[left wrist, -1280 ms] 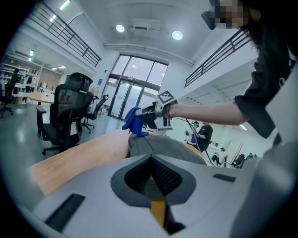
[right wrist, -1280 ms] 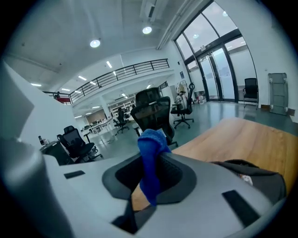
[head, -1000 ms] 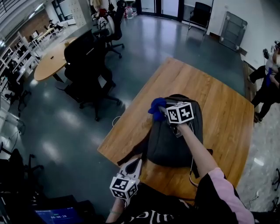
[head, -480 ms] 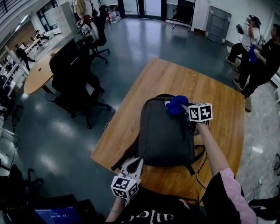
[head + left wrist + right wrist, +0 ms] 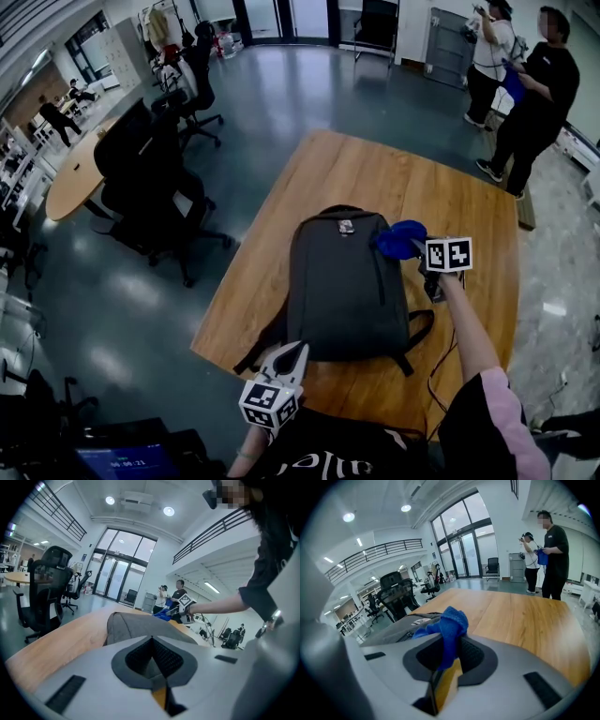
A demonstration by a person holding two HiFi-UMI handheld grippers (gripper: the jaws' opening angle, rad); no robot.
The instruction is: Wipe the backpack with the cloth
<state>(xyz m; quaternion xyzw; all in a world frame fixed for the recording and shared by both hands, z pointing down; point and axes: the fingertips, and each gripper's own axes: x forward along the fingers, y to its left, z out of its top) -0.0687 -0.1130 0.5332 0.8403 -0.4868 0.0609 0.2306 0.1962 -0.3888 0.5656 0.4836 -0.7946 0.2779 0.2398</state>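
Head view: within the last 1 s, swept the blue cloth (image 5: 401, 237) from the upper left corner of the gray backpack (image 5: 342, 286) across its top to the upper right edge, pinched in the right gripper (image 5: 415, 246). Reads as 1 pass along the top done, with the broad front panel probably yet to wipe. Kept the left gripper (image 5: 289, 359) low at the backpack's near end, above the wooden table (image 5: 375, 169), apparently off the fabric. Left gripper view: jaws closed together on nothing, aimed along the backpack (image 5: 136, 625) toward the cloth (image 5: 161, 615) at its far end; settles the emptiness that the head view leaves unsure. Right gripper view: jaws clamped on a fold of the cloth (image 5: 449, 623), bunched upright, backpack (image 5: 401, 627) to the left, bare table (image 5: 520, 616) ahead; cannot tell here whether cloth meets fabric. Also 2 people (image 5: 548, 550) standing beyond the table, far clearer here than from the head.
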